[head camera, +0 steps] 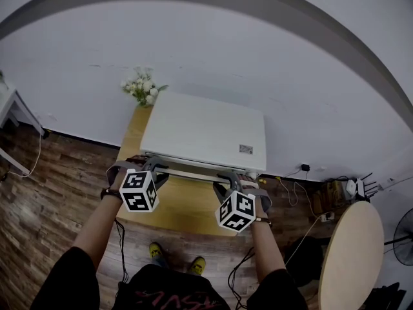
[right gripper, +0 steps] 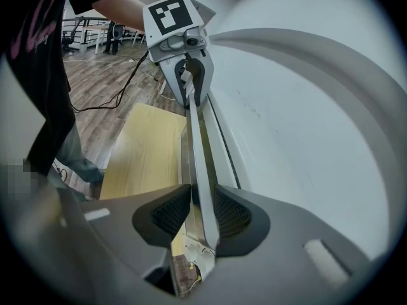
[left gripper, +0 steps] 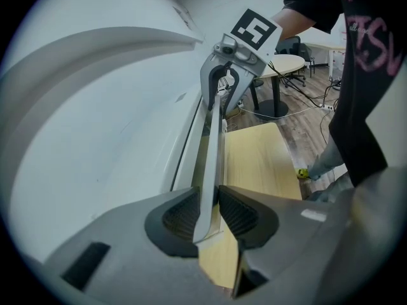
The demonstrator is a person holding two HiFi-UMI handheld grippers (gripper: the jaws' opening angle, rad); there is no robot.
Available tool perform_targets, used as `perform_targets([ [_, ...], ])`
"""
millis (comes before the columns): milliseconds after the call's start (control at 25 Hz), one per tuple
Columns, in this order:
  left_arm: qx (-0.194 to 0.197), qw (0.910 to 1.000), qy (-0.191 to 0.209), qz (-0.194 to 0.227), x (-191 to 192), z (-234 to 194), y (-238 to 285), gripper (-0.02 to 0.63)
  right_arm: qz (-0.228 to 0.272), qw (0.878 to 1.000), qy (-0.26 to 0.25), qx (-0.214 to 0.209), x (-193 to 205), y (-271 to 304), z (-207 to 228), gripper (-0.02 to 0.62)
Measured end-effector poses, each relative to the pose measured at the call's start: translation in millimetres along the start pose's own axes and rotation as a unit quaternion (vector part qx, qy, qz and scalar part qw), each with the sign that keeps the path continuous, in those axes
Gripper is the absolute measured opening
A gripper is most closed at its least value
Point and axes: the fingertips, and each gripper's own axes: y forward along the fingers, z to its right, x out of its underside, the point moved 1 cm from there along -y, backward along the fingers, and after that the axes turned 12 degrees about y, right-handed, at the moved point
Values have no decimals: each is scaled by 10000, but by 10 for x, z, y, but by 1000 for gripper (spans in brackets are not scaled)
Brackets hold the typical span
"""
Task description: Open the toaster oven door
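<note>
Since the handle (head camera: pixel 193 167) runs crosswise along the toaster oven (head camera: pixel 206 131), left gripper (left gripper: pixel 206 216) and right gripper (right gripper: pixel 202 218) have jaws clamped on its two ends; the pull likely goes toward the bench's (head camera: pixel 187 206) front edge.

Pink print on the black shirt (left gripper: pixel 362 94) reads, in part, "TSV"

Toaster oven (head camera: pixel 203 131): door face hidden from head view. Top label (head camera: pixel 246 149) too small to read. Round table (head camera: pixel 352 250) clipped by bottom edge.

One toaster oven (head camera: pixel 203 131), two grippers (head camera: pixel 155 166) (head camera: pixel 231 177), one wooden table (head camera: pixel 174 206), one round table (head camera: pixel 352 257), one flower bunch (head camera: pixel 143 88).
</note>
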Motion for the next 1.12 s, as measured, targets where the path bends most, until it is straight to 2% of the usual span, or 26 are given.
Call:
perform_targets([
  [280, -190, 9998, 0, -3, -17, 68, -24, 104, 72, 9995, 69, 284, 20, -25, -65, 132],
  [600, -183, 9997, 140, 110, -24, 211, -64, 95, -53, 9983, -53, 581, 50, -42, -203, 130],
  [840, -289, 9967, 738, -162, 5, 284, -56, 94, -131, 9970, -24, 758, 68, -46, -246, 131],
  [1120, -315, 9977, 581, -149, 2, 403, -72, 92, -133, 9972, -56, 740, 98, -69, -366, 129],
])
